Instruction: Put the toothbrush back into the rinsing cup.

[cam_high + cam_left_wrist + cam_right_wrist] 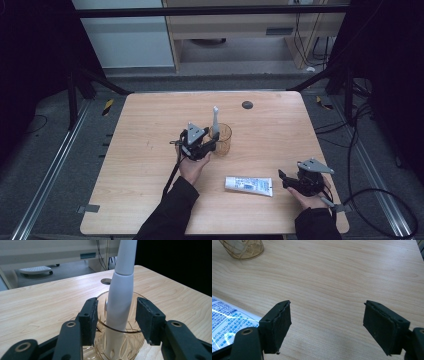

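Toothbrush, white, stands nearly upright in an amber cut-glass cup at the centre of the frame in the high view, its handle leaning on the cup's rim. Left claw sits at the cup, jaws wide on either side of the handle; a gap shows between each pad and the handle, so nothing is gripped. In the high view the left claw is just left of the cup, with the toothbrush rising above it. Right claw hovers at the lower right of the wooden surface, jaws wide and empty over bare wood. White toothpaste tube lies flat at lower centre, just left of the right claw, apart from it.
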### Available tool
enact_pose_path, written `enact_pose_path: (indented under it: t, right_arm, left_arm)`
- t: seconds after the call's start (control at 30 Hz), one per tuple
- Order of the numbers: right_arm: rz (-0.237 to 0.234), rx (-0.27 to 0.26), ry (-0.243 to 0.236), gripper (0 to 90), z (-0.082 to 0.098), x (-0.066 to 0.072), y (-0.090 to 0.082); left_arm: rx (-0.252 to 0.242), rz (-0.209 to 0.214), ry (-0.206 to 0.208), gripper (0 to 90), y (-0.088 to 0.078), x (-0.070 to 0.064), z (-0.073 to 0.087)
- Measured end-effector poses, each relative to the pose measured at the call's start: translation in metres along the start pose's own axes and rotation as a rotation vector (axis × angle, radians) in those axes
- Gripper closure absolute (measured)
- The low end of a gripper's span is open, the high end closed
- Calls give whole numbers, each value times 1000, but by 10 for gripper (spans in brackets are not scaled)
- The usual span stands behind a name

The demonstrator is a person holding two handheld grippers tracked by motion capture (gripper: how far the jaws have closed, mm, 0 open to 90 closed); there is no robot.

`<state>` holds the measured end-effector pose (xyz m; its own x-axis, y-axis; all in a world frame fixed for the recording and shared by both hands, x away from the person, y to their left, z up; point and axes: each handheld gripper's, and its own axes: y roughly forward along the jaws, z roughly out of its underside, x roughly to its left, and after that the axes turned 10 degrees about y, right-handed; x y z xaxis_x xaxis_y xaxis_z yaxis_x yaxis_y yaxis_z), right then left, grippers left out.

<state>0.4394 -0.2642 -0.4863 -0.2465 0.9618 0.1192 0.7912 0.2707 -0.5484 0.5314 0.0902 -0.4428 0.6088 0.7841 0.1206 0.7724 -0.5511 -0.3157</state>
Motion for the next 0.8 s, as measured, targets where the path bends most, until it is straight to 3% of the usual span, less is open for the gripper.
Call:
enact_pose_path:
  t: [0.33, 0.43, 0.6, 0.8]
  right_arm:
    - [-3, -15, 2, 227, -2, 1, -3]
    - [-6, -23, -1, 236, -3, 2, -4]
    - [-22, -26, 8, 271, -6, 5, -7]
    - [-41, -25, -8, 335, -9, 6, -9]
  left_arm:
    - [23, -25, 49, 479, -27, 4, -5]
    - [34, -39, 59, 480, -37, 10, -9]
    - [72, -64, 127, 469, -56, 19, -15]
    - [102, -81, 161, 463, -85, 33, -8]
